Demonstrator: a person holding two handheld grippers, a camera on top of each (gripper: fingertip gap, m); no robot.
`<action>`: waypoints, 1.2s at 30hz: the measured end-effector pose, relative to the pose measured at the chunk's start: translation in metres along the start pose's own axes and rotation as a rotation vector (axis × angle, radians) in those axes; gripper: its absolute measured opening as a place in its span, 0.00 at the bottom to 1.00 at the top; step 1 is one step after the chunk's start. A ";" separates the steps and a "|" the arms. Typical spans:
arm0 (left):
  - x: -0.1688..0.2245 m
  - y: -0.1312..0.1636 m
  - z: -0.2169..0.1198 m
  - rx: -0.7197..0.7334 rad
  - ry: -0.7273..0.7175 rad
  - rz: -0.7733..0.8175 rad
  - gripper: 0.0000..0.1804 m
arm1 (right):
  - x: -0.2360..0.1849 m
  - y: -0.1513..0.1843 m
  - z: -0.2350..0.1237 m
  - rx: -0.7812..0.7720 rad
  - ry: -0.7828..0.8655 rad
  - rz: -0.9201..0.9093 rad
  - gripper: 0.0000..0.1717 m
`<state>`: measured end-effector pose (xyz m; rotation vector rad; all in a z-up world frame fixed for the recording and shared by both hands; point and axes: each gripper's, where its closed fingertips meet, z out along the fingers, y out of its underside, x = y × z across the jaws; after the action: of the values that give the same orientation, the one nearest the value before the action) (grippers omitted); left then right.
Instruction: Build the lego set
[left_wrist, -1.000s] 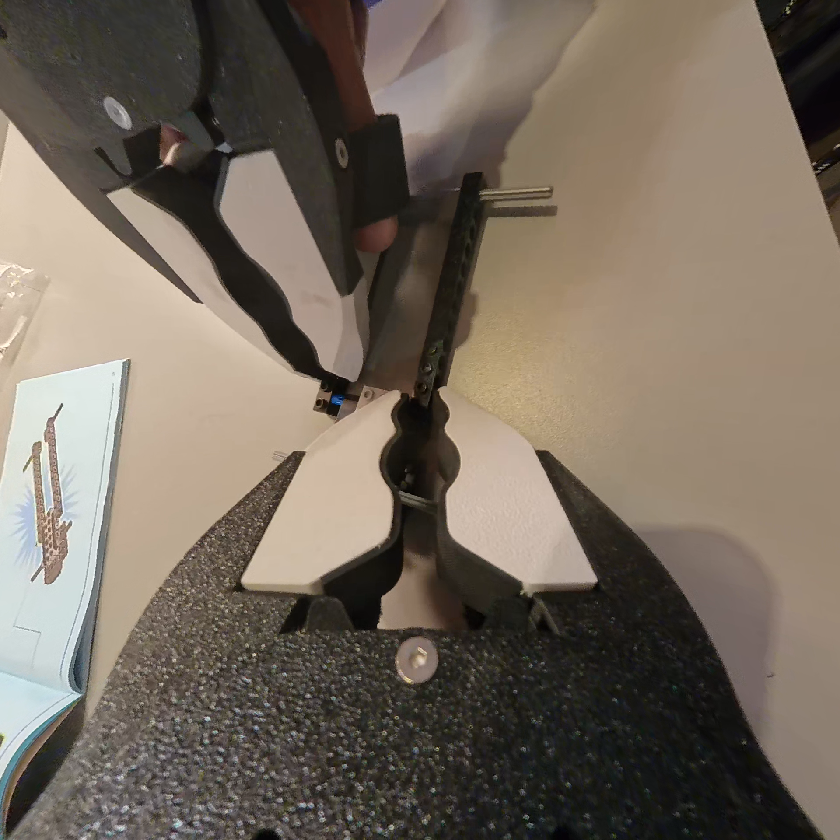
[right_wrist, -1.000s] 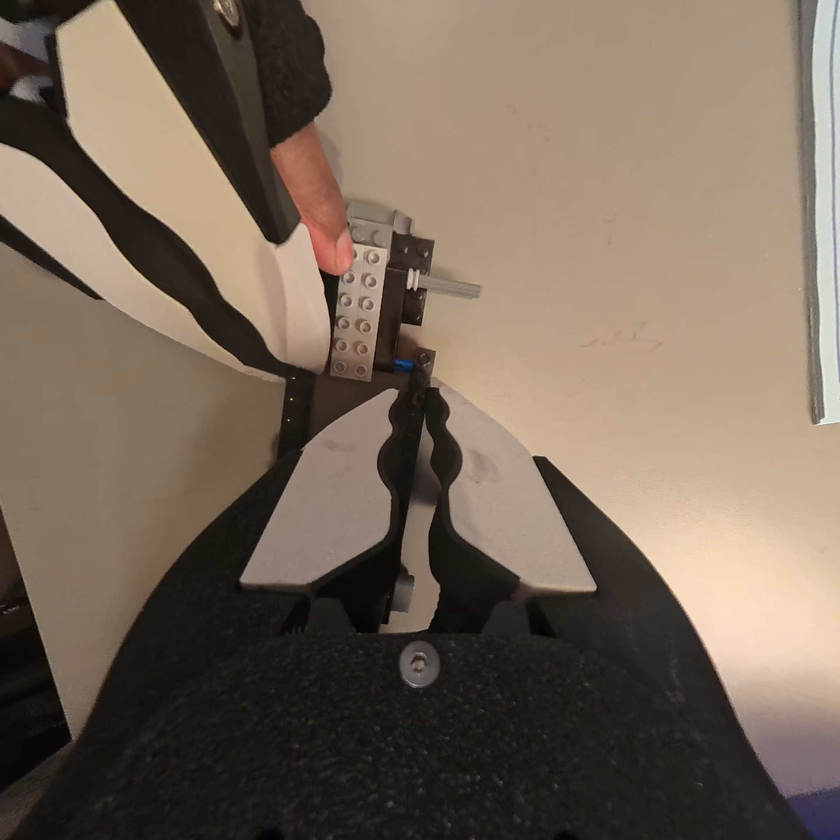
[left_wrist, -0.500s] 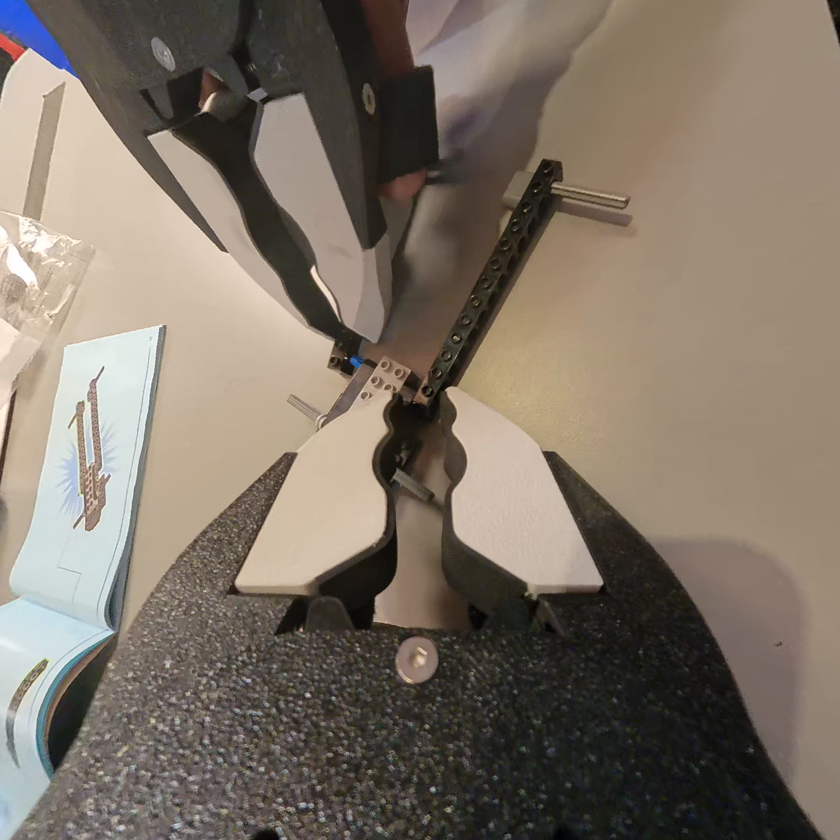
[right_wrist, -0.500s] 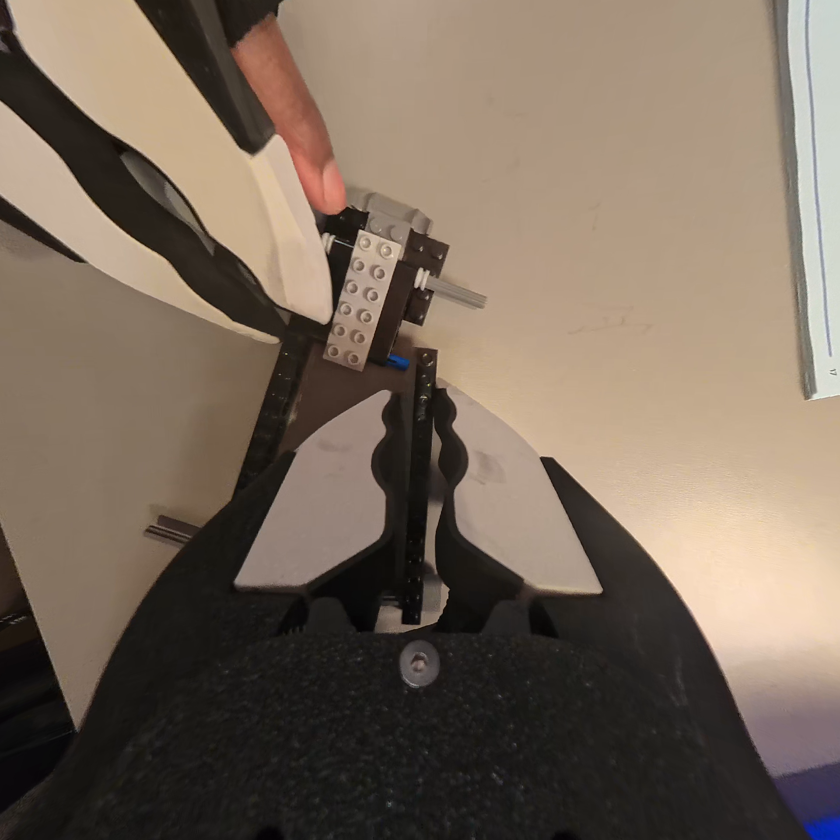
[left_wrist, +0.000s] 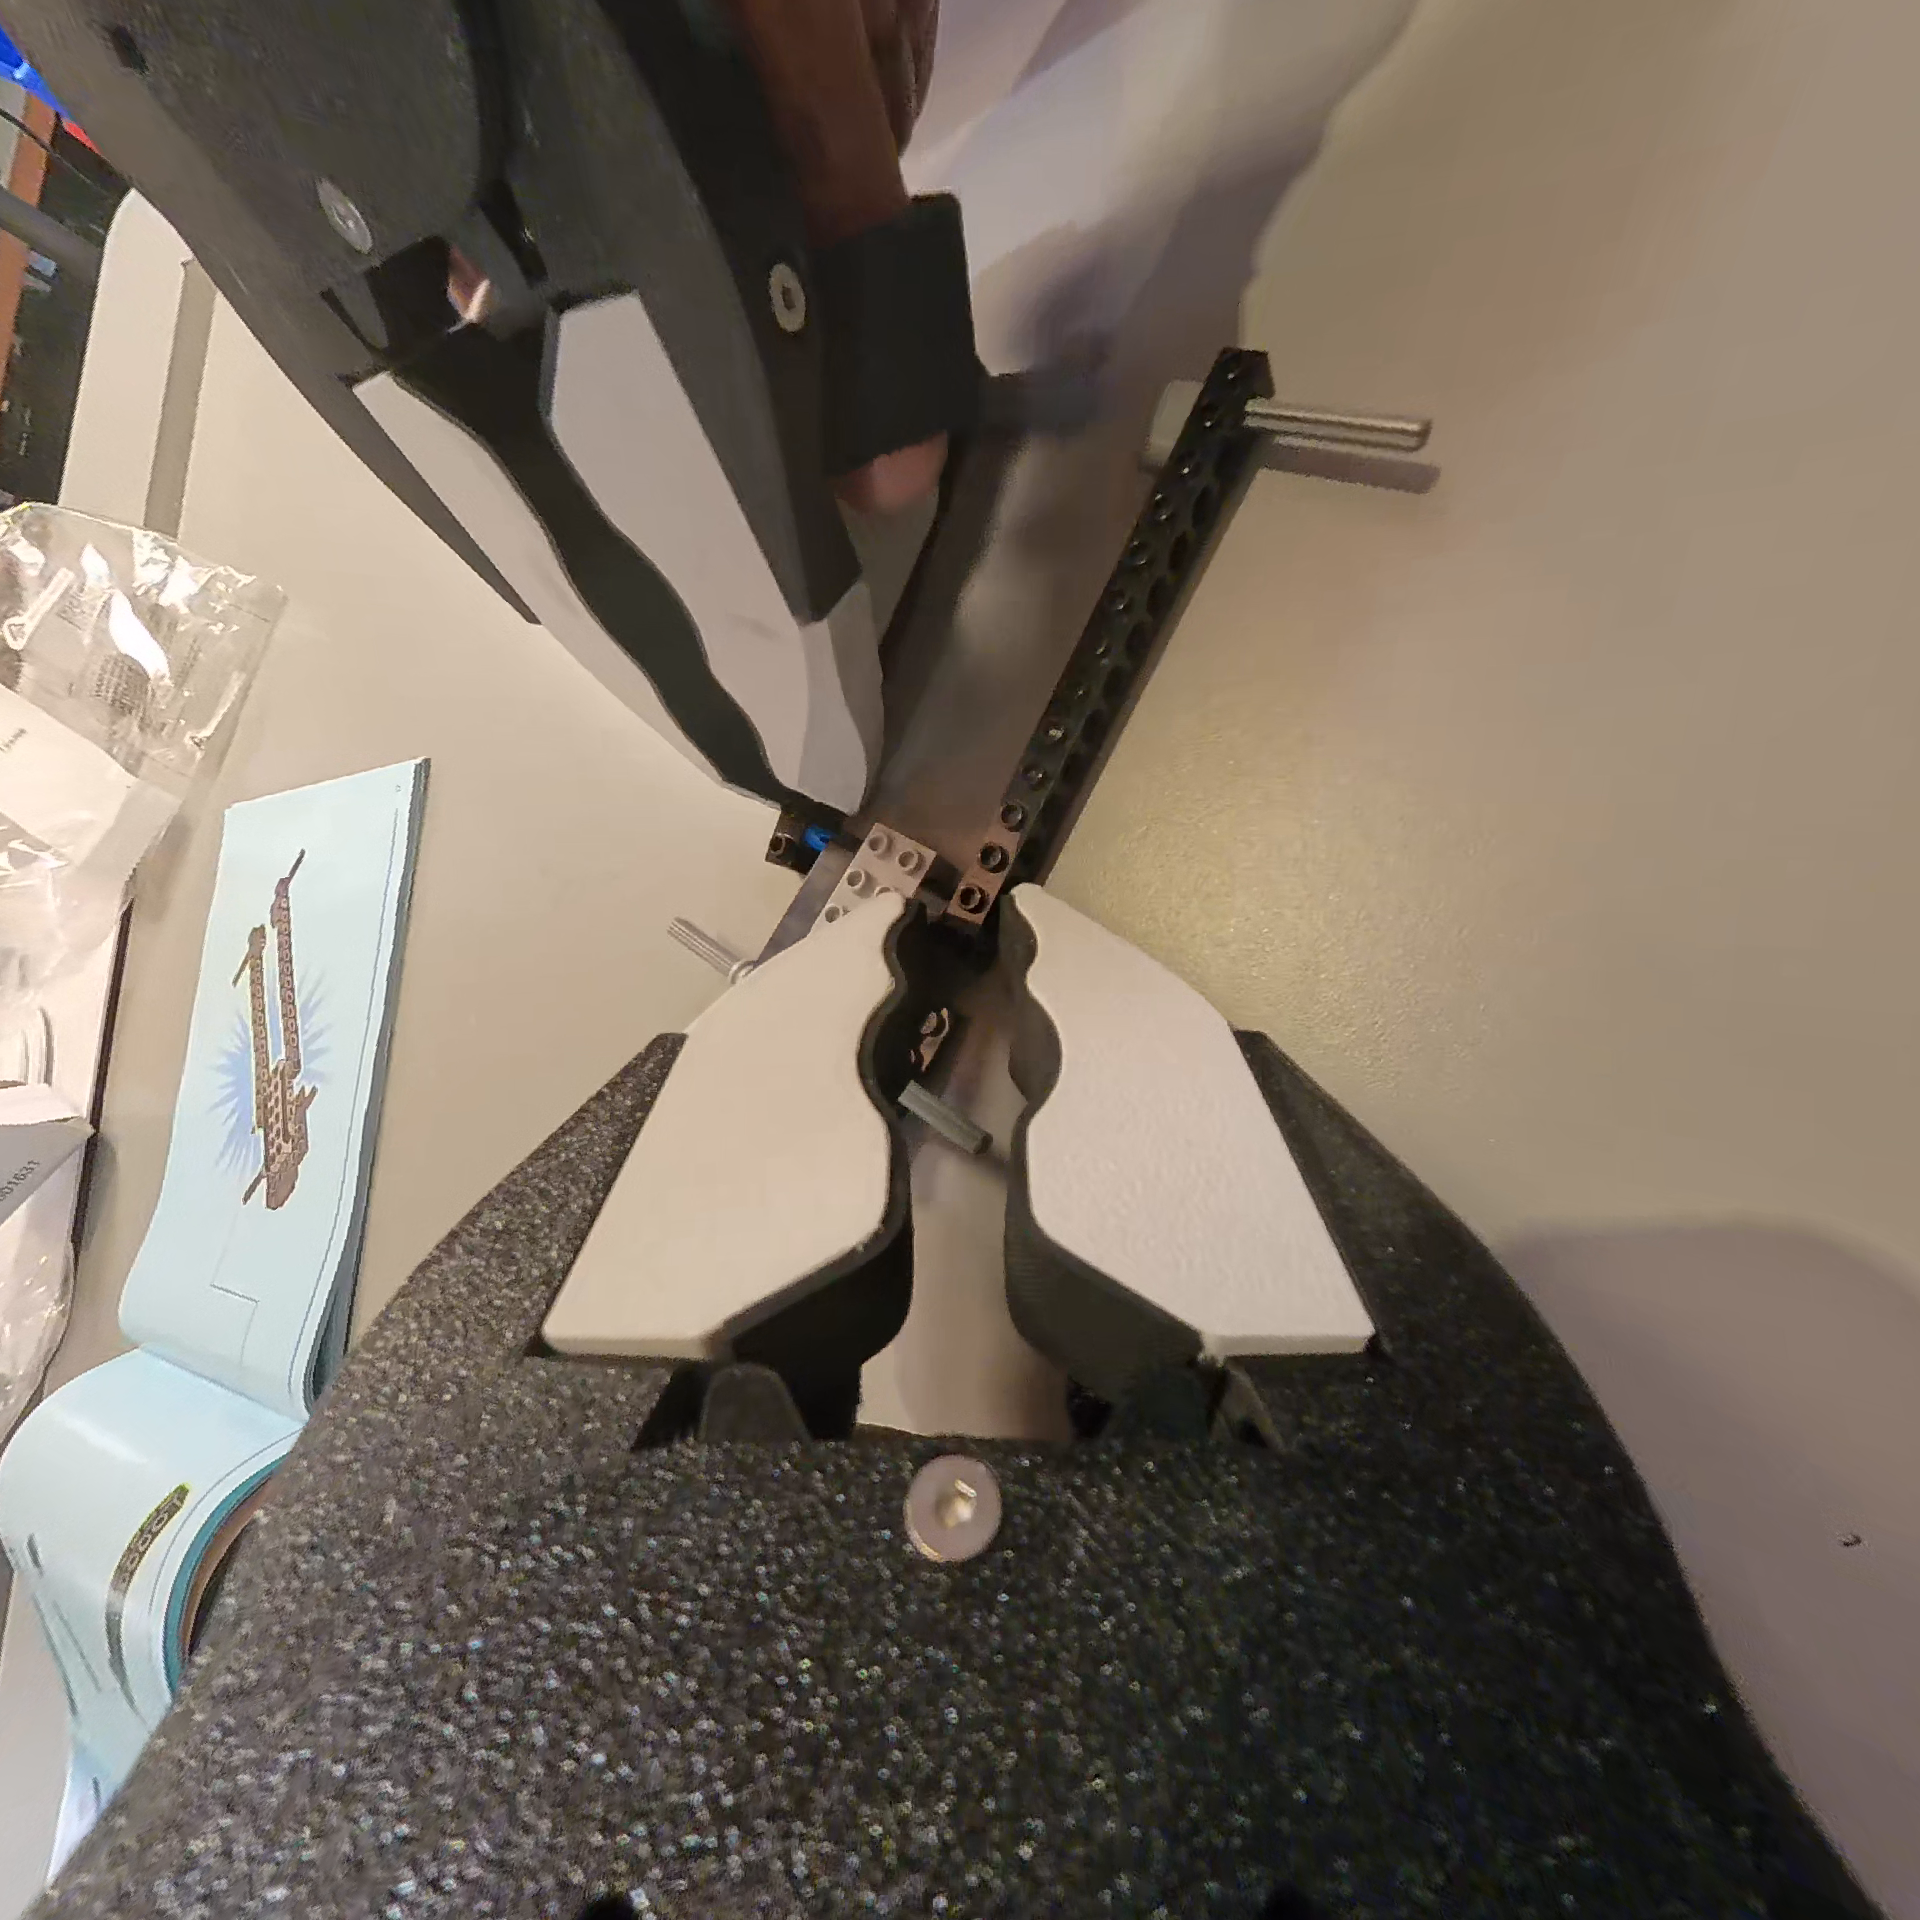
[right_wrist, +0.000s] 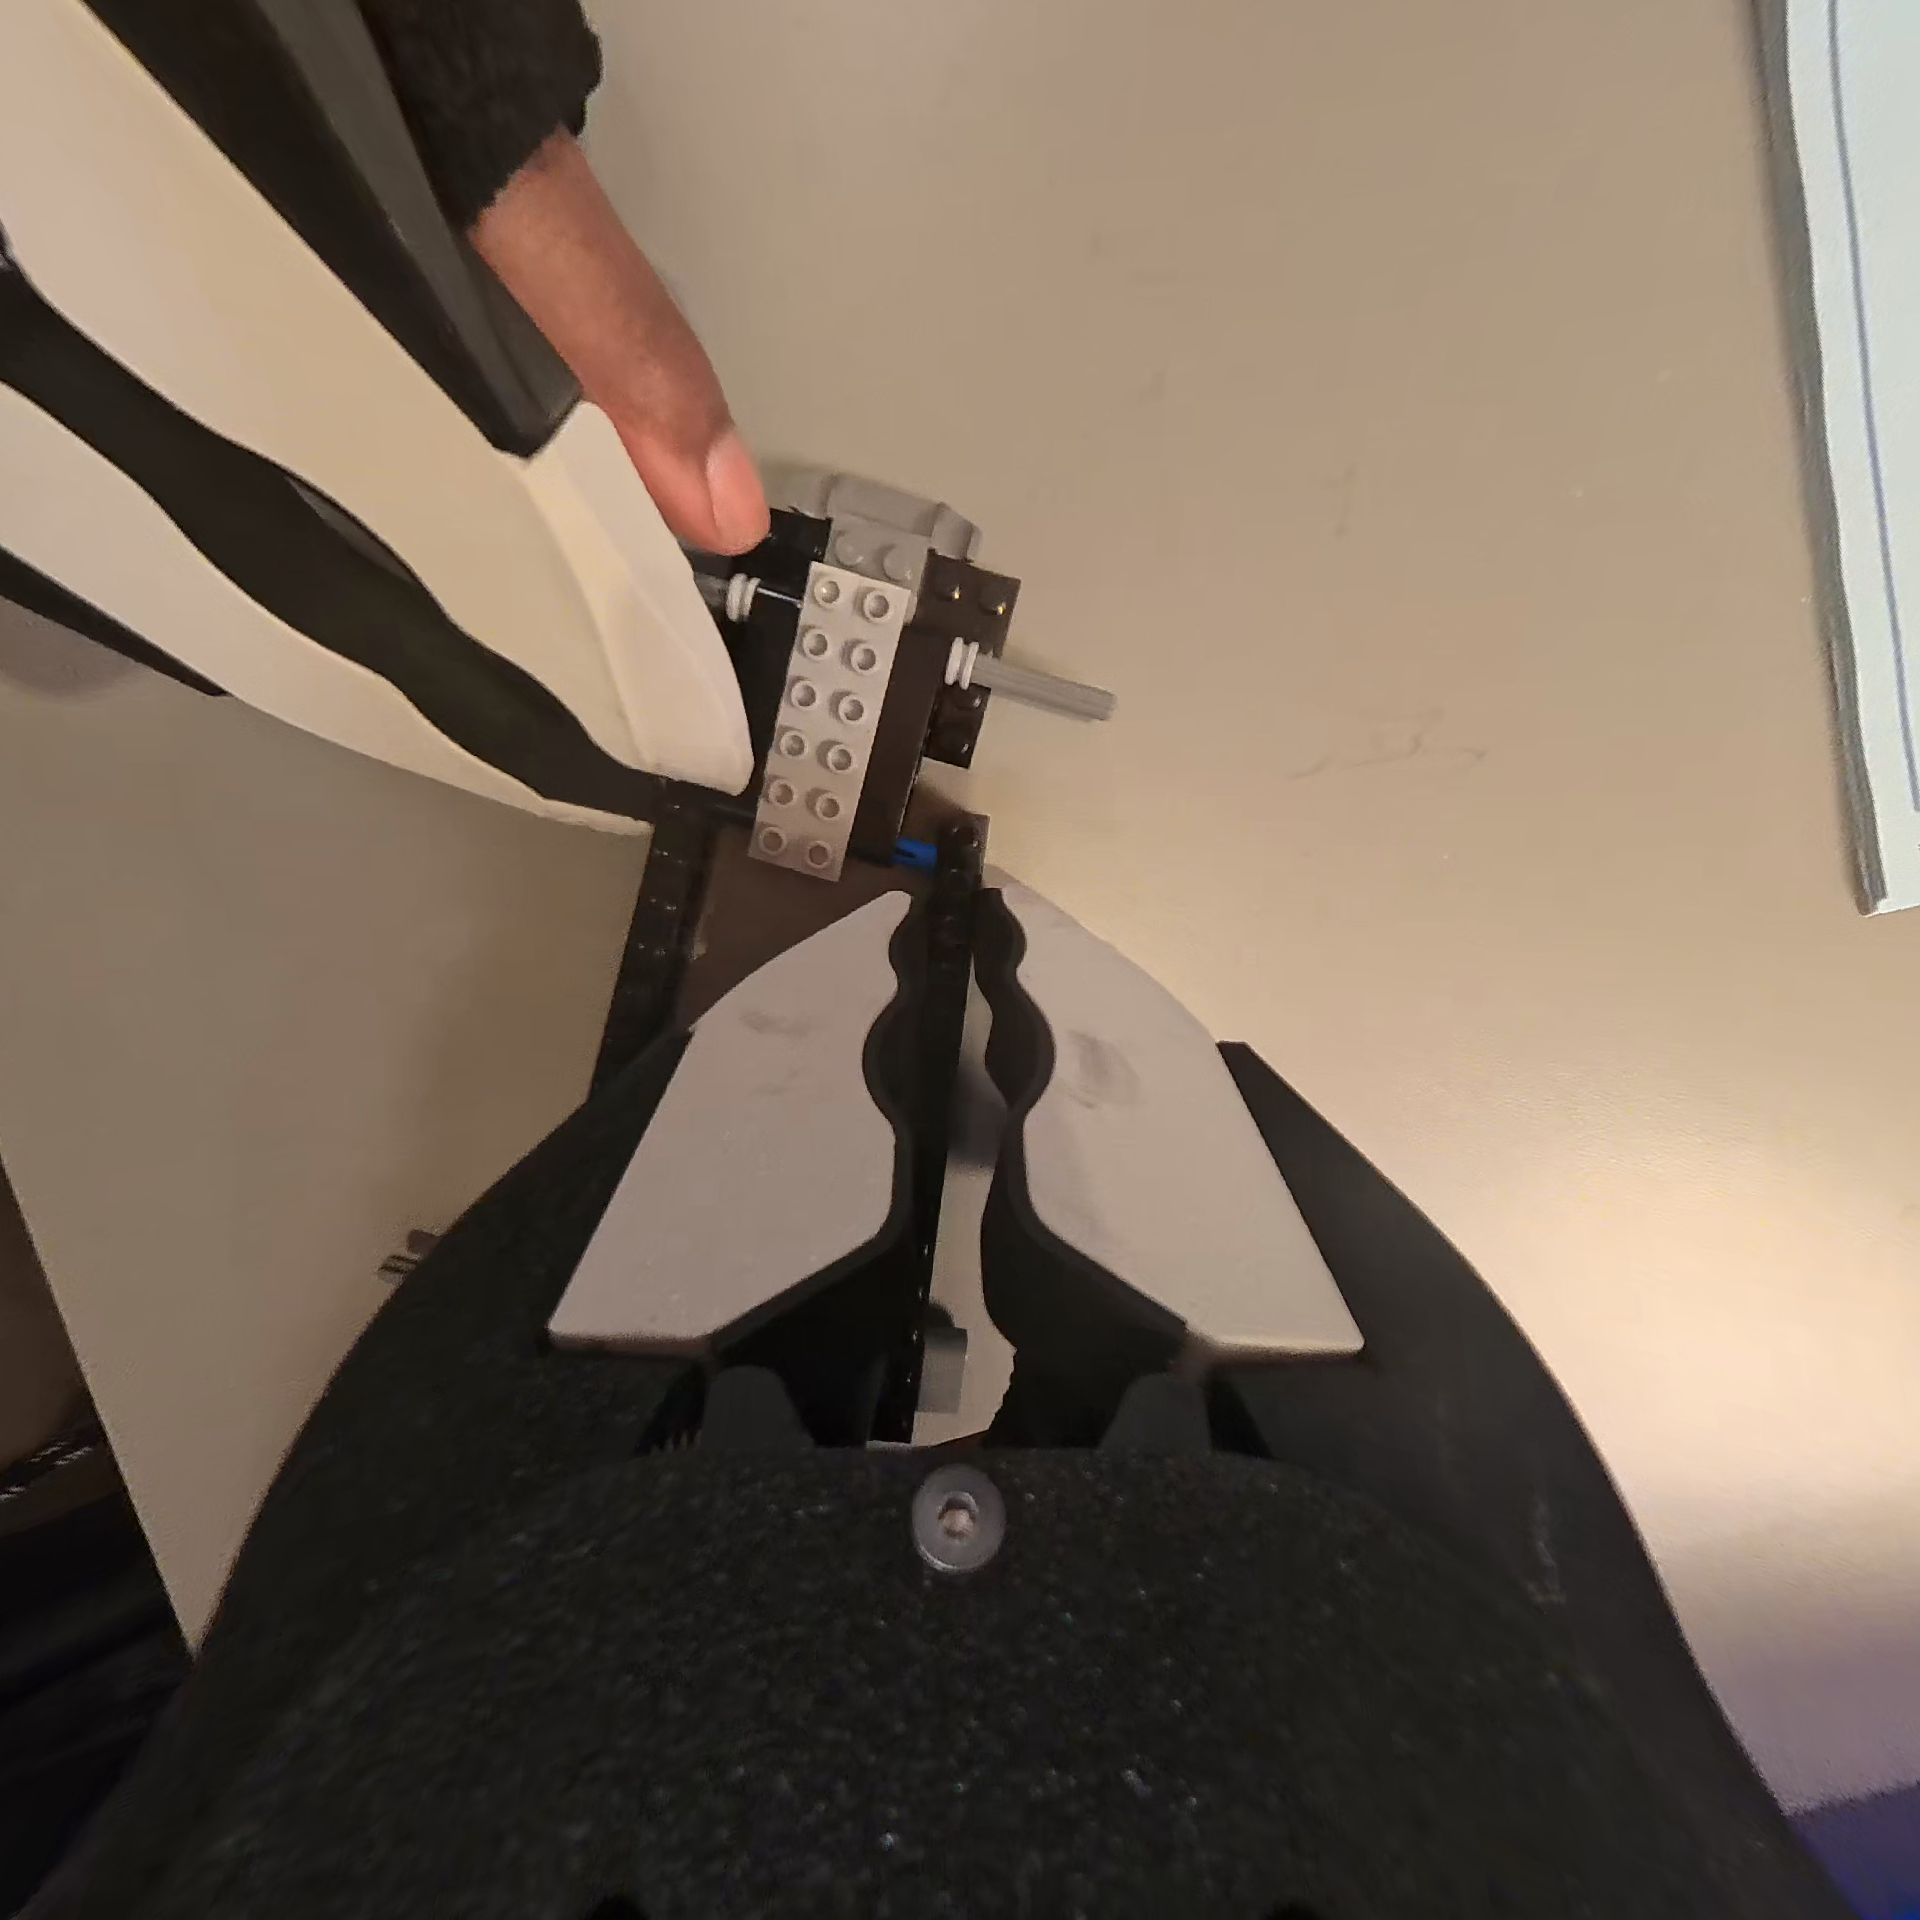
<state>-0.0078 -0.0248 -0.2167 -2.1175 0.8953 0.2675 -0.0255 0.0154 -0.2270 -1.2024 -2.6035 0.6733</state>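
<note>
1. The left gripper (left_wrist: 951, 914) has its fingertips closed on the near end of a brick assembly (right_wrist: 862, 717), pinching the black block at the base of a long black perforated beam (left_wrist: 1132, 623); both tips sit against that block, though the contact of the inner pads is partly hidden.
2. That beam runs from the left gripper's tips up and to the far right, lying on the cream table (left_wrist: 1558, 831), with a grey axle (left_wrist: 1340, 428) sticking out to the right at its far end.
3. A light grey studded plate (right_wrist: 831, 717) sits on top of the assembly's black body, just left of the left gripper's tips in the left wrist view.
4. The right gripper (right_wrist: 961, 914) is closed on a second black perforated beam (right_wrist: 951, 966), which runs lengthwise between its fingers; the left finger lies along the beam and the right tip stands right beside it.
5. The far end of this beam meets a small blue pin (right_wrist: 914, 852) projecting from the near corner of the assembly.
6. Another grey axle (right_wrist: 1039, 694) with a white bushing projects to the right from the assembly's far side.
7. A person's fingertip (right_wrist: 707, 488) rests at the far left corner of the assembly, beside the left gripper's body.
8. An open pale blue instruction booklet (left_wrist: 291, 1091) lies at the left of the table, with a clear plastic bag (left_wrist: 114, 644) farther back.
</note>
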 end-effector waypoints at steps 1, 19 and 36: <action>0.000 0.000 0.000 0.002 0.001 -0.002 0.07 | 0.000 0.000 0.000 0.004 -0.004 0.008 0.05; 0.001 -0.008 0.003 0.036 0.008 -0.078 0.06 | -0.001 0.001 -0.002 0.003 0.029 0.016 0.05; 0.008 -0.012 0.005 0.059 0.076 -0.079 0.05 | -0.005 0.002 -0.001 -0.049 0.030 -0.155 0.05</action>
<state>0.0064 -0.0201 -0.2162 -2.1149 0.8509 0.1195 -0.0209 0.0132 -0.2268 -1.0022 -2.6673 0.5605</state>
